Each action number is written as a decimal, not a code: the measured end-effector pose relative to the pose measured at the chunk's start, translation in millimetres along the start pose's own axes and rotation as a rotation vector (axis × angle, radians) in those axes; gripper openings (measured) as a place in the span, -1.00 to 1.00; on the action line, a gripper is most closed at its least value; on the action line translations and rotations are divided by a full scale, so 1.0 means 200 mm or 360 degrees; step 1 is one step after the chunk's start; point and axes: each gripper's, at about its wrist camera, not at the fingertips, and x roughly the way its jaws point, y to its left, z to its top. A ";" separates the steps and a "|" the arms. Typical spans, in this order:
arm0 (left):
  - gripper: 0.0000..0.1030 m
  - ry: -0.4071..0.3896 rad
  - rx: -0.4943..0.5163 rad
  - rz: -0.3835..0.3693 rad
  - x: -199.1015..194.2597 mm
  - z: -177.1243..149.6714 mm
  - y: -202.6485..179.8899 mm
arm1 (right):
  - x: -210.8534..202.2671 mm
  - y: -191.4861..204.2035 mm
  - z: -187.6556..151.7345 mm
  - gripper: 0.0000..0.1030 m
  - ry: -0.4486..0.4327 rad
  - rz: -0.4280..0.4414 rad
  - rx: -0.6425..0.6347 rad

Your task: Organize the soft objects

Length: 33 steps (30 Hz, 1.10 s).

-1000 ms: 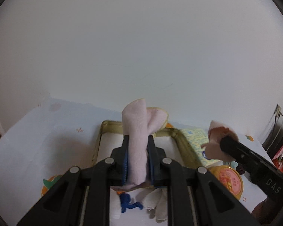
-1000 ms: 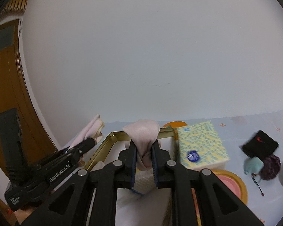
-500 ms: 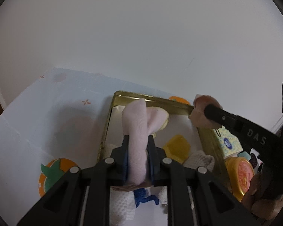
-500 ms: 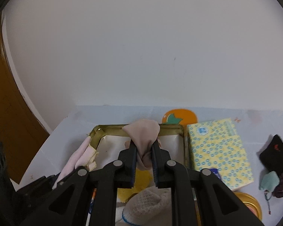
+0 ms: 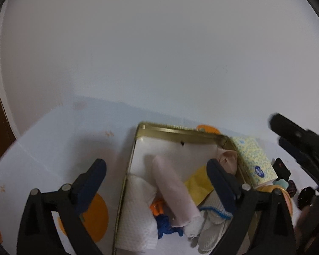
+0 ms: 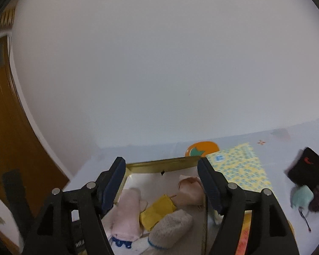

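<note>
**Both socks down in the gold tin**

Left gripper (image 5: 156,170) spread wide, jaws just opened, nothing pressed between the pads; one finger out over the tablecloth (image 5: 53,140), left of the gold tin (image 5: 180,130), the other over the tin's right half. Between them, inside the tin, a rolled pale pink sock (image 5: 172,189), long axis running from the near edge up toward the tin's far left corner, near end resting on white knitted cloths (image 5: 138,212). Just right of it, a yellow cloth (image 5: 198,186), then a peach sock (image 6: 189,191) bunched against the tin's right wall, pointing perhaps toward the far rim, though blurred. Right gripper (image 6: 161,182) also parted, jaws just opened, clear of the peach sock below. Right of the tin, touching it, a yellow tissue pack (image 6: 242,170); farther right, dark small items (image 6: 306,167). Behind the tin, a plain white wall (image 6: 159,63); far left, a brown wooden door (image 6: 8,140).
</note>
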 end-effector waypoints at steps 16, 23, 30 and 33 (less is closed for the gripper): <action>0.99 -0.0360 0.0138 0.0063 -0.19 -0.04 -0.11 | -0.37 -0.05 -0.36 0.59 -0.0491 -0.0483 -0.0258; 0.99 -0.0523 0.0127 0.0074 -0.28 -0.09 -0.14 | -0.39 -0.05 -0.41 0.59 -0.0472 -0.0528 -0.0334; 0.99 -0.0564 0.0112 0.0027 -0.32 -0.18 -0.17 | -0.42 -0.09 -0.42 0.59 -0.0430 -0.0552 -0.0308; 0.99 -0.0501 0.0158 0.0003 -0.29 -0.21 -0.22 | -0.45 -0.12 -0.42 0.59 -0.0405 -0.0576 -0.0290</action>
